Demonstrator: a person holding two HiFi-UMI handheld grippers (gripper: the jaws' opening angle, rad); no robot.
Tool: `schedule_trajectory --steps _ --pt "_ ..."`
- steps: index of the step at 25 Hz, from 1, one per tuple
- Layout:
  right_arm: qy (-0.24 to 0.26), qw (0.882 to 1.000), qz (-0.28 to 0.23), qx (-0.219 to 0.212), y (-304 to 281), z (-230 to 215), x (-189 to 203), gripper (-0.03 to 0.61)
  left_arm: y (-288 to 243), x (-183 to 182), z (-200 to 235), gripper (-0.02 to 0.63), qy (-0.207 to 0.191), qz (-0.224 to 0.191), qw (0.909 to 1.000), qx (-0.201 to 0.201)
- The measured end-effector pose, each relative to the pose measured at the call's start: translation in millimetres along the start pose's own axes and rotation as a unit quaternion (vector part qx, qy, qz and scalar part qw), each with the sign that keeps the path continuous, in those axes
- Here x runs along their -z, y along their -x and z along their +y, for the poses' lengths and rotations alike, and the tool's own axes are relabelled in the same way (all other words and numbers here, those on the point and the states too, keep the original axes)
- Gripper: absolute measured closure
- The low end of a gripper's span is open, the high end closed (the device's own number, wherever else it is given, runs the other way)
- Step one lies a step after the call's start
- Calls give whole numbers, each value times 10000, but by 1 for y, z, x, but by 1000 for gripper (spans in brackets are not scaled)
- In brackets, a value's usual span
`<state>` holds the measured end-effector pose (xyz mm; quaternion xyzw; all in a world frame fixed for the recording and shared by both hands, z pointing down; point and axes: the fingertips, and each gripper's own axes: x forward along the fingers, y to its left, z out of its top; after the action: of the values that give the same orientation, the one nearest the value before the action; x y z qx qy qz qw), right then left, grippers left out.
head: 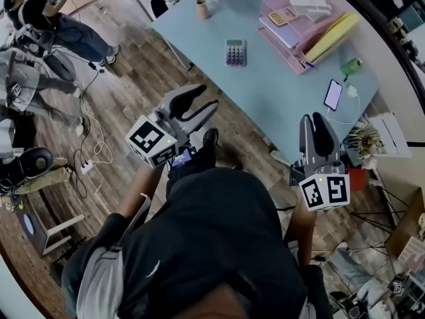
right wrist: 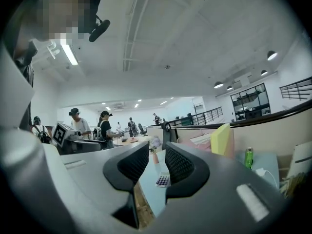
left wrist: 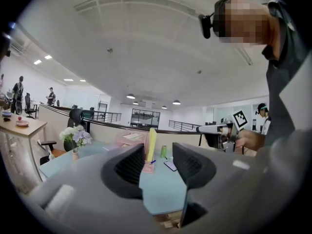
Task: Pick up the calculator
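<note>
**Calculator pickup: approach and grip**

The calculator (head: 236, 52) lies flat on the desk (head: 265, 88), left of the pink tray (head: 292, 25) and apart from it. The left gripper (head: 207, 96) and right gripper (head: 312, 119) both hang over the floor (head: 133, 78), well short of the tray.

- Left jaws: spread wide, empty.
- Right jaws: a narrower gap, empty. The calculator shows through that gap in the right gripper view.

Recommended: lead with one gripper and widen its jaws. Descend over the calculator's two long edges, clear of the tray, then close squarely before lifting.
</note>
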<state>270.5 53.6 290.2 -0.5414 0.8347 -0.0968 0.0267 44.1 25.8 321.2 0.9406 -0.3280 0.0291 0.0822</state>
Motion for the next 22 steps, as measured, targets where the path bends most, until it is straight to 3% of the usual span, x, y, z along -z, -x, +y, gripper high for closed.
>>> schedule_trajectory --steps 3,22 --pt "38 9999 17 154 -14 4 -2 494 -11 -6 21 393 -161 -10 9997 199" --pt "381 9924 59 1167 -111 55 -18 494 -38 -8 168 394 151 -104 9940 1078"
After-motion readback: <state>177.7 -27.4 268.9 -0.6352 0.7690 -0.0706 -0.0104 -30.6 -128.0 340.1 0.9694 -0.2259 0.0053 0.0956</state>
